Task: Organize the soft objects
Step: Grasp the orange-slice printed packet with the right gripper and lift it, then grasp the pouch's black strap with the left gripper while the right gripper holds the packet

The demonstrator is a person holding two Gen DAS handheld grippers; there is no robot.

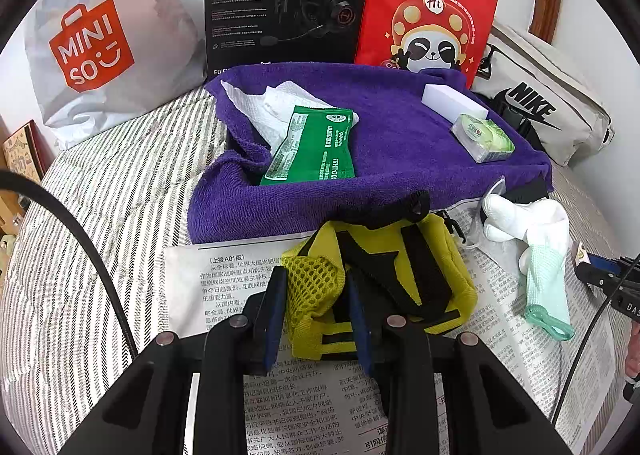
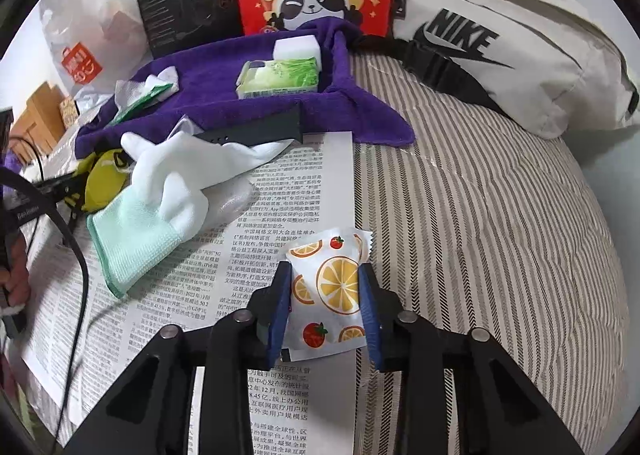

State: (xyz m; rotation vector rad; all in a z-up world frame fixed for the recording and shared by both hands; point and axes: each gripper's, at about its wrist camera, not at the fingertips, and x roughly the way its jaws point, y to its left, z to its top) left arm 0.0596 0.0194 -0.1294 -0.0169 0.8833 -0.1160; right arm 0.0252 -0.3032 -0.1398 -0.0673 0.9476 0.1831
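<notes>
Right gripper (image 2: 325, 297) clamps fruit-print packet (image 2: 328, 291), white glove (image 2: 180, 175) seemingly near.

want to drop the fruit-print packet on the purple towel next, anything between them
The right gripper grips the packet. On the newspaper toward the towel lie a white glove and a black strap.

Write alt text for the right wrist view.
The right gripper is clamped on a small fruit-print packet above a newspaper on a striped bed. Beyond lie a white and mint glove and a purple towel holding small packs.
</notes>
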